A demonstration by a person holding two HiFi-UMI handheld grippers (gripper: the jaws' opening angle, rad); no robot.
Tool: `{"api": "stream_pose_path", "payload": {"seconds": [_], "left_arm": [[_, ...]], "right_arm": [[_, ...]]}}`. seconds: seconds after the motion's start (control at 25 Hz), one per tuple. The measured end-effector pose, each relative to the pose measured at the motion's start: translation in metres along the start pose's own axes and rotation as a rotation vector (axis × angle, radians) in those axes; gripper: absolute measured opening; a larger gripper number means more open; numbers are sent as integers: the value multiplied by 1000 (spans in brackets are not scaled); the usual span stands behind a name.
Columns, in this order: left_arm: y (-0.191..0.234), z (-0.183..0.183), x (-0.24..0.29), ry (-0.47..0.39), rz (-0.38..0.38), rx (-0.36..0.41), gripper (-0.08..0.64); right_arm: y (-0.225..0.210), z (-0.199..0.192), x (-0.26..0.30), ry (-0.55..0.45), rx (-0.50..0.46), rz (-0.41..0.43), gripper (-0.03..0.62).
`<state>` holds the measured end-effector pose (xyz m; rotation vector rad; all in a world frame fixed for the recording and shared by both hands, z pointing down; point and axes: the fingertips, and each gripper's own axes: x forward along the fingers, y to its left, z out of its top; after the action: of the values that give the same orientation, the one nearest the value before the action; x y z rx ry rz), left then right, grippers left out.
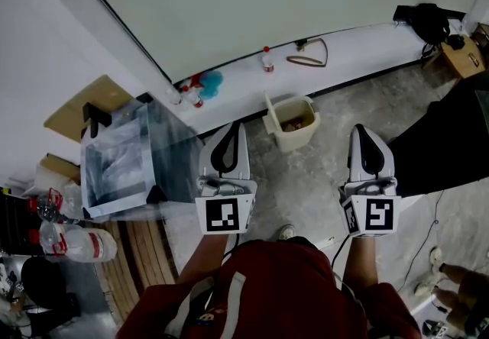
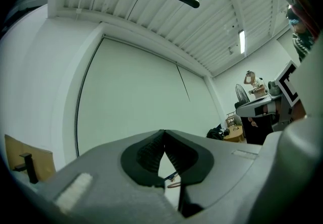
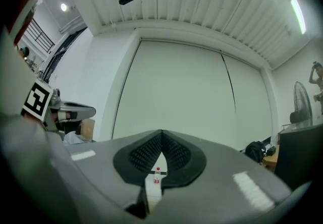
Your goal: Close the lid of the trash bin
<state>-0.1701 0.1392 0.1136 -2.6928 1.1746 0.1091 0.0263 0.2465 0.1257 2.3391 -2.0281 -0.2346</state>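
The beige trash bin (image 1: 292,123) stands on the concrete floor by a low white ledge. Its top is open, its lid (image 1: 269,107) is tipped up at the left side, and some rubbish shows inside. My left gripper (image 1: 235,126) is held level, short of the bin and to its left, with the jaws shut and nothing between them. To the right of the bin, my right gripper (image 1: 361,130) is also shut and empty. In the left gripper view the left gripper (image 2: 164,132) shows its pads meeting. The right gripper (image 3: 162,132) shows the same in its own view. Neither gripper touches the bin.
On the white ledge (image 1: 359,47) stand a small bottle (image 1: 267,60), a brown loop (image 1: 308,55) and some red and blue items (image 1: 203,85). A clear plastic box (image 1: 118,163) sits at the left, with bottles (image 1: 76,243) and wooden slats (image 1: 141,253) below it. A black bag (image 1: 424,20) and a cardboard box (image 1: 463,59) lie far right.
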Motion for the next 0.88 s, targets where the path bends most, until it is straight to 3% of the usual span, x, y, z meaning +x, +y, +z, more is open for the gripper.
{"api": "stream_pose_path", "payload": {"seconds": [0.44,0.88], "left_arm": [[0,-24,36,26,3,-11,5],[53,-65,108,34,10,-21,5]], "right_arm": [[-17,-22,30,27,14,3,0],[-10,-44,130,50,-2,7,0]]}}
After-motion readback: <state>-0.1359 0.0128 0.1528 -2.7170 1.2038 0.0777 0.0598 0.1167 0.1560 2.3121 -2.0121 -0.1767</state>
